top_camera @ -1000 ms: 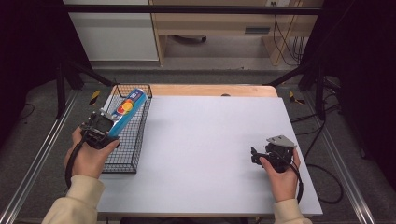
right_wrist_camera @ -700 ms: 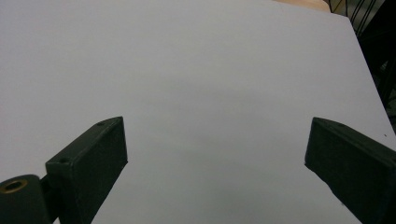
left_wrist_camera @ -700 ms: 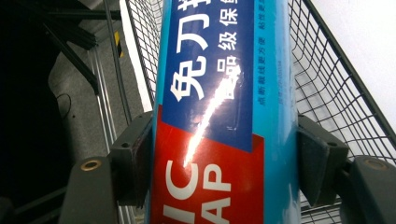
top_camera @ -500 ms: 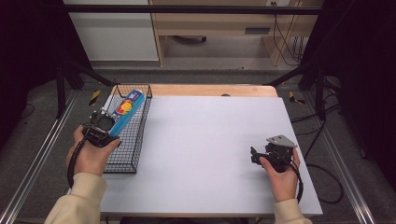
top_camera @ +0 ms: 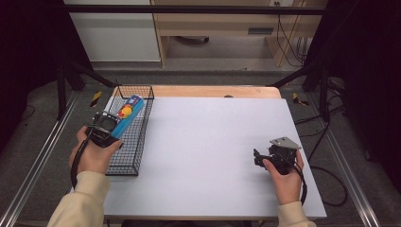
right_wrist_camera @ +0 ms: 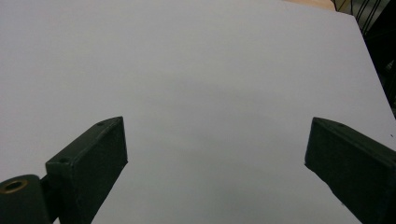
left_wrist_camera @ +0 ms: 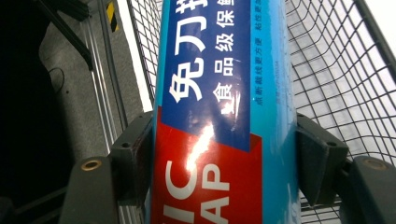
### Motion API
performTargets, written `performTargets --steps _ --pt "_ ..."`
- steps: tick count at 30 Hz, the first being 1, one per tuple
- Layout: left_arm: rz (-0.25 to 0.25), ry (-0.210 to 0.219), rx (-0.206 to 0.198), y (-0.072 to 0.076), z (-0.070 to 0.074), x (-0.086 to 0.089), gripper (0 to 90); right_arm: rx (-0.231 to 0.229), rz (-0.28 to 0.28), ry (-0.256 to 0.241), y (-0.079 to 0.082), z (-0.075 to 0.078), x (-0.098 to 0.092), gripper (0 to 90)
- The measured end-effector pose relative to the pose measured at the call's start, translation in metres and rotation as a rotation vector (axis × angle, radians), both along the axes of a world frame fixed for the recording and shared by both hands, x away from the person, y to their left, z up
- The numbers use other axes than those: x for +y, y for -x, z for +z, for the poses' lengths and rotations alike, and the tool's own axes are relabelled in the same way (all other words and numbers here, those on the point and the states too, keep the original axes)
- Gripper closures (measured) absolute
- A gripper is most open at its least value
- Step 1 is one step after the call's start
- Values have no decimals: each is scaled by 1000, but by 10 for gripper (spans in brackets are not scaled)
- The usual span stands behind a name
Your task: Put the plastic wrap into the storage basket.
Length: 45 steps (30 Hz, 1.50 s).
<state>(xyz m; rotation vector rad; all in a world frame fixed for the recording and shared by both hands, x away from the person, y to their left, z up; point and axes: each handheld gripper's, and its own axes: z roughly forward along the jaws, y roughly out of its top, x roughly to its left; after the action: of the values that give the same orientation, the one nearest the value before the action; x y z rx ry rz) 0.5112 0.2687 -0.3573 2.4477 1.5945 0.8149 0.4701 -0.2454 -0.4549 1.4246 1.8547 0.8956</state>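
A long blue and red cling-wrap box (top_camera: 127, 115) (left_wrist_camera: 219, 112) is held slanting over the black wire basket (top_camera: 142, 101) at the table's left side. My left gripper (top_camera: 112, 128) (left_wrist_camera: 224, 158) is shut on the box, one jaw pressed on each long side. Over the white table near its right edge, my right gripper (top_camera: 257, 158) (right_wrist_camera: 215, 158) stands open with its jaws wide apart and nothing between them.
The white tabletop (top_camera: 208, 142) (right_wrist_camera: 196, 70) spreads between the two hands. A wooden strip (top_camera: 213, 91) runs along the table's far edge. The basket's wire mesh (left_wrist_camera: 341, 84) lies behind the box. Metal rails and cables run on the floor at both sides.
My left hand with the box has shifted a little toward the near left over the basket. The right gripper has stayed in place.
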Motion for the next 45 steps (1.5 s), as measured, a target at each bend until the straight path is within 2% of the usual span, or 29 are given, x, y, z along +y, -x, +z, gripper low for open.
performTargets --steps 1,4,9,24,36,45 --pt "3 -4 16 -1 0 1 317 3 1 -1 0 0 0 61" --pt "14 -1 22 -2 -1 0 317 4 3 -2 0 0 0 60" --pt "20 -5 56 -4 -6 0 317 8 8 -4 0 0 0 60" --pt "12 -8 142 -10 -20 -4 317 11 14 -5 -1 -1 0 60" --pt "7 -20 173 -14 -21 -5 317 16 16 -6 -1 -2 0 60" --pt "4 -24 181 -16 -21 -7 316 20 18 -6 -2 -2 0 61"
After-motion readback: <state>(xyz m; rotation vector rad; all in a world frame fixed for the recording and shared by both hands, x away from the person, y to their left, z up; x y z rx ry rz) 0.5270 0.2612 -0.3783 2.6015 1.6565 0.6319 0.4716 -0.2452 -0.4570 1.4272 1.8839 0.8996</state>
